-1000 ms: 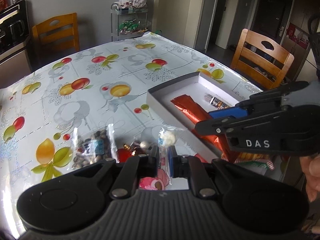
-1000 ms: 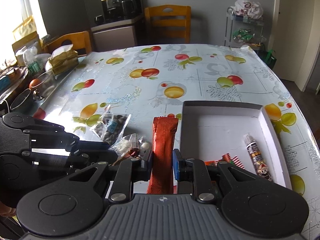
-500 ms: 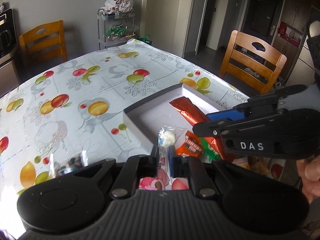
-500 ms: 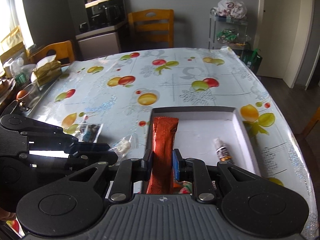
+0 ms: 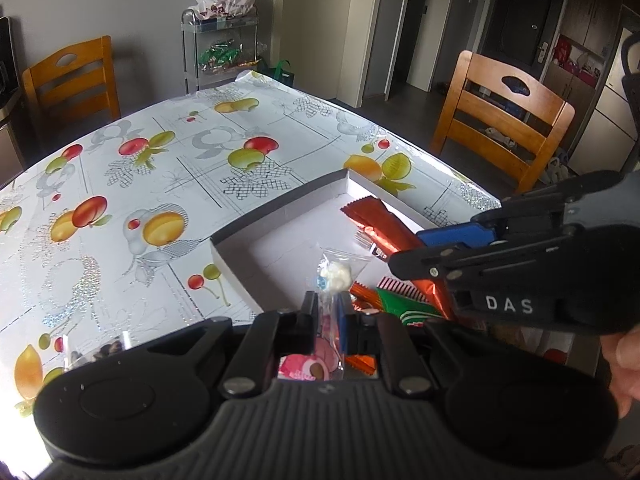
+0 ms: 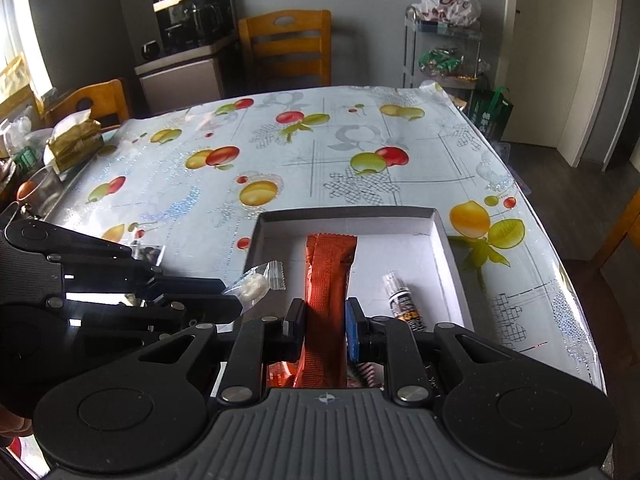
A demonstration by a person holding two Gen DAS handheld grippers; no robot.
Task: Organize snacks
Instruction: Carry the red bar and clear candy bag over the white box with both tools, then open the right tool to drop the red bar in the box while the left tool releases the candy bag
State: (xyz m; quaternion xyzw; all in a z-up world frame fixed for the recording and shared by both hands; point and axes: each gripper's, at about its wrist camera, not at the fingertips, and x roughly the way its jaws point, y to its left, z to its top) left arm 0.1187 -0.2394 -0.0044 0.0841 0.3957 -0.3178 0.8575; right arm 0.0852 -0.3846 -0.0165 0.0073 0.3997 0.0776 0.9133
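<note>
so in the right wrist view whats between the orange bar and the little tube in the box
Only bare white box floor lies between the orange bar and the tube; the right wrist view shows it.

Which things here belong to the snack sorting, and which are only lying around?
Belonging to the job:
- white box
- orange bar, in right claw
- clear candy packet, in left claw
- small tube in box

Lying around:
- tissue pack
- coffee machine
- chairs
</note>
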